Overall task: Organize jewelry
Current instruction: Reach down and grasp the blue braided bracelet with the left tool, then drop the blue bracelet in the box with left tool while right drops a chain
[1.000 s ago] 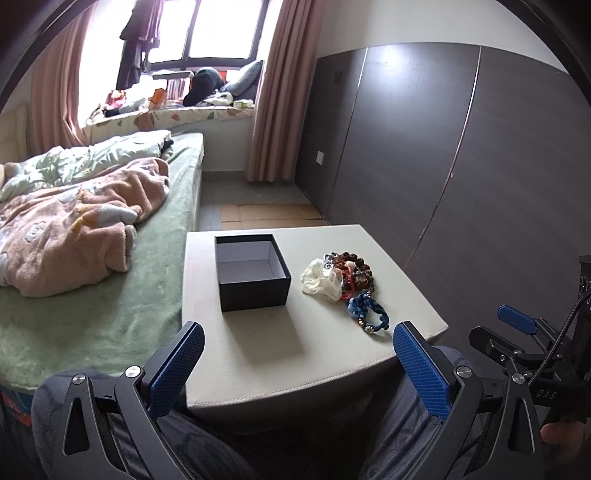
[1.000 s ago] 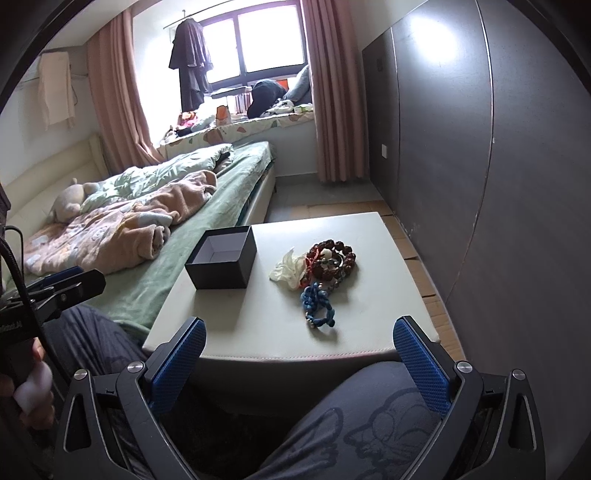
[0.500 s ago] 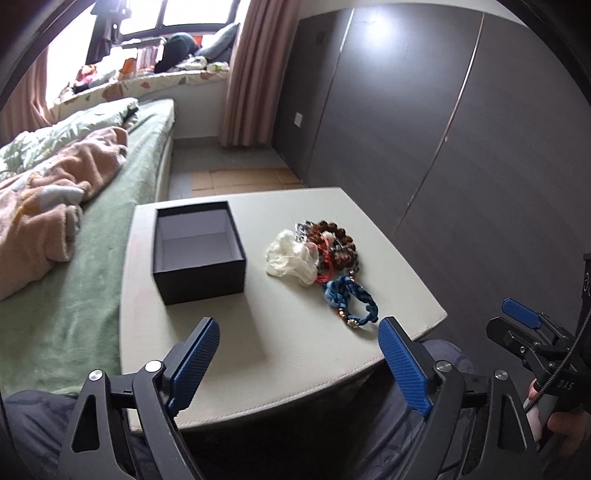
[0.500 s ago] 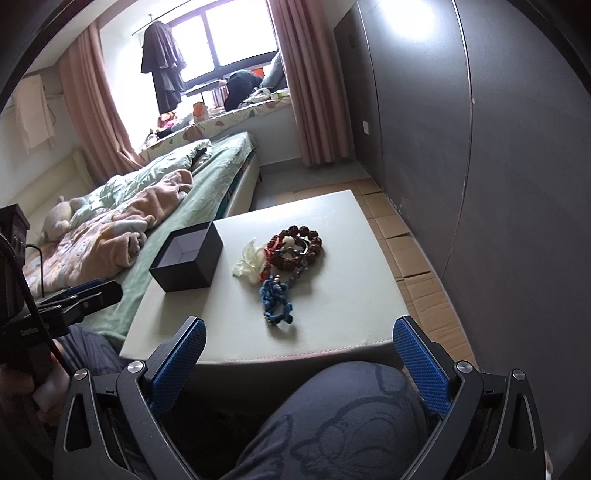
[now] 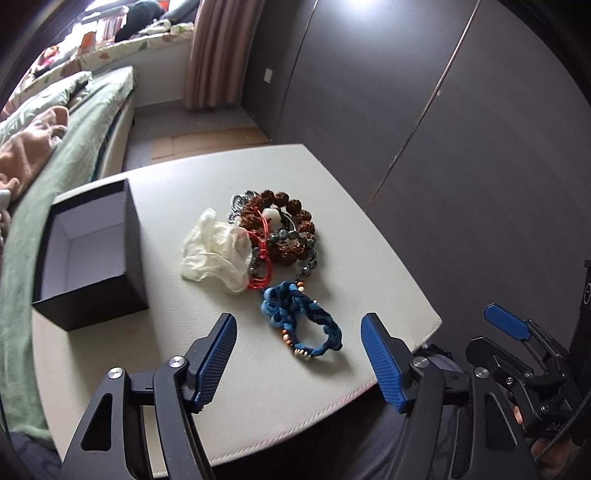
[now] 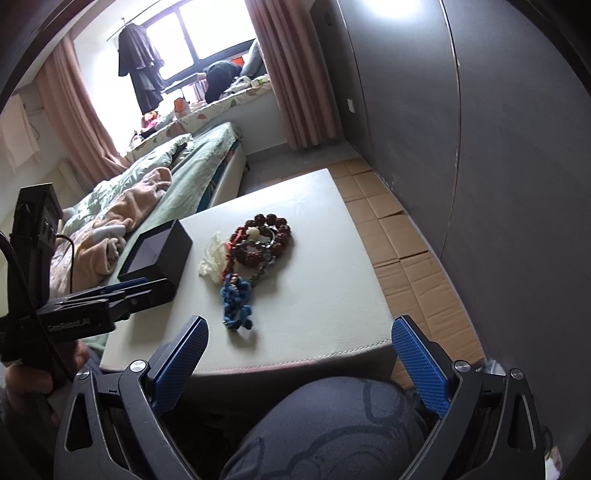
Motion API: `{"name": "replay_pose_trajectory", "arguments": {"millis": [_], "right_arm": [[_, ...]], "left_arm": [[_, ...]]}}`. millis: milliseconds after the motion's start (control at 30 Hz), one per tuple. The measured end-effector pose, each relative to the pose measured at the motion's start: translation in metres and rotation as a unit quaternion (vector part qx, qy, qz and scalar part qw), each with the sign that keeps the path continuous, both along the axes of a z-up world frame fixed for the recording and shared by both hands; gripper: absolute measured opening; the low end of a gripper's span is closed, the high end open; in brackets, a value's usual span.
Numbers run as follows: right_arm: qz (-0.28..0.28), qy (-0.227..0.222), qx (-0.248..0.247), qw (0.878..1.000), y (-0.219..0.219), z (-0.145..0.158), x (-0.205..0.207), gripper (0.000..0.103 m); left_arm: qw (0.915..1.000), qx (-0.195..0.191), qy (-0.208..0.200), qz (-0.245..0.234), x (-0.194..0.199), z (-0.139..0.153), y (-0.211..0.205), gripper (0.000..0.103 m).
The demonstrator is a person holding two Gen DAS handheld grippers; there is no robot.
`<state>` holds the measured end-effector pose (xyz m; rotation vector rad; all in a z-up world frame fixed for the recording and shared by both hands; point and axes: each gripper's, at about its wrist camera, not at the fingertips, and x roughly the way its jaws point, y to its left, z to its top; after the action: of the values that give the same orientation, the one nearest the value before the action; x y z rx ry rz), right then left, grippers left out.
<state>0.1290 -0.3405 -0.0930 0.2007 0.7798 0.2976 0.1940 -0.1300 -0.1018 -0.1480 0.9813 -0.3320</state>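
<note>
A bed [image 6: 207, 162] with green sheets runs along the tabletop's [image 5: 258, 369] left side, a pink blanket [image 6: 136, 206] bunched on it. Beyond the bed, pink curtains [image 6: 299, 74] frame a window [image 6: 207, 33]; a dark garment [image 6: 138, 62] hangs there. A dark wall [image 5: 461, 129] stands right of the bed.

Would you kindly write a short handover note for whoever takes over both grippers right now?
Left gripper: open, jaws just narrowed, nothing between them, above the blue braided bracelet.
Right gripper: open, empty, at the table's near edge.
Things: the open black box looks empty; white cloth, brown bead bracelet and red cord lie piled beside it.
Done: nothing boxed.
Left: move all the jewelry into the box.
</note>
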Motion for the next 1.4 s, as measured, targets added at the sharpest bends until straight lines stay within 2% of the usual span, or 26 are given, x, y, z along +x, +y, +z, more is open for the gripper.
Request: {"name": "replay_pose_trajectory", "arguments": {"millis": [167,233,267,300,333,367,500,567,767,833,1100,1267,1333,1367,1400], "right_arm": [[0.002,0.014,-0.008,1.0,-0.006,-0.015,0.02,0.092],[-0.002,0.026,-0.002,1.0,-0.009,-0.023,0.029,0.087],[-0.003,0.033,0.002,0.999,-0.01,-0.027,0.032,0.083],[-0.003,0.037,0.006,0.999,-0.01,-0.03,0.035,0.08],[-0.003,0.043,0.014,0.999,-0.011,-0.034,0.038,0.079],[-0.004,0.045,0.018,0.999,-0.011,-0.036,0.04,0.076],[-0.002,0.058,0.034,0.998,-0.006,-0.045,0.052,0.061],[0.008,0.065,0.043,0.997,0.001,-0.047,0.059,0.056],[0.035,0.069,0.074,0.994,0.024,-0.045,0.075,0.055],[0.041,0.074,0.071,0.994,0.035,-0.046,0.082,0.055],[0.048,0.088,0.071,0.992,0.065,-0.052,0.106,0.043],[0.037,0.106,0.067,0.991,0.077,-0.061,0.128,0.042],[0.028,0.116,0.065,0.991,0.081,-0.067,0.138,0.028],[0.025,0.122,0.062,0.99,0.081,-0.07,0.14,0.011],[0.023,0.131,0.063,0.989,0.081,-0.073,0.143,0.011]], "left_arm": [[0.9995,-0.003,0.03,0.002,0.018,-0.021,-0.013,0.062],[0.9992,-0.003,0.041,0.005,0.025,-0.03,-0.018,0.053],[0.999,-0.004,0.045,0.004,0.028,-0.035,-0.02,0.04],[0.9987,0.002,0.051,0.004,0.031,-0.04,-0.022,0.023],[0.9984,0.007,0.057,0.005,0.032,-0.044,-0.022,0.016],[0.9983,0.006,0.057,0.007,0.032,-0.044,-0.02,0.015],[0.9994,0.001,0.028,0.022,0.024,-0.031,-0.007,0.014],[0.9992,-0.005,0.026,0.029,0.021,-0.023,0.002,0.014],[0.9979,-0.019,0.007,0.061,0.013,0.0,0.029,0.014],[0.9977,-0.019,-0.003,0.066,0.01,0.008,0.035,0.014],[0.9957,-0.023,-0.039,0.081,0.011,0.039,0.066,0.014],[0.9939,-0.015,-0.071,0.083,0.004,0.06,0.086,0.014],[0.993,-0.015,-0.081,0.084,0.003,0.065,0.094,0.014],[0.9926,-0.015,-0.086,0.084,0.003,0.069,0.098,0.014],[0.992,-0.012,-0.094,0.084,0.002,0.073,0.104,0.014]]}}
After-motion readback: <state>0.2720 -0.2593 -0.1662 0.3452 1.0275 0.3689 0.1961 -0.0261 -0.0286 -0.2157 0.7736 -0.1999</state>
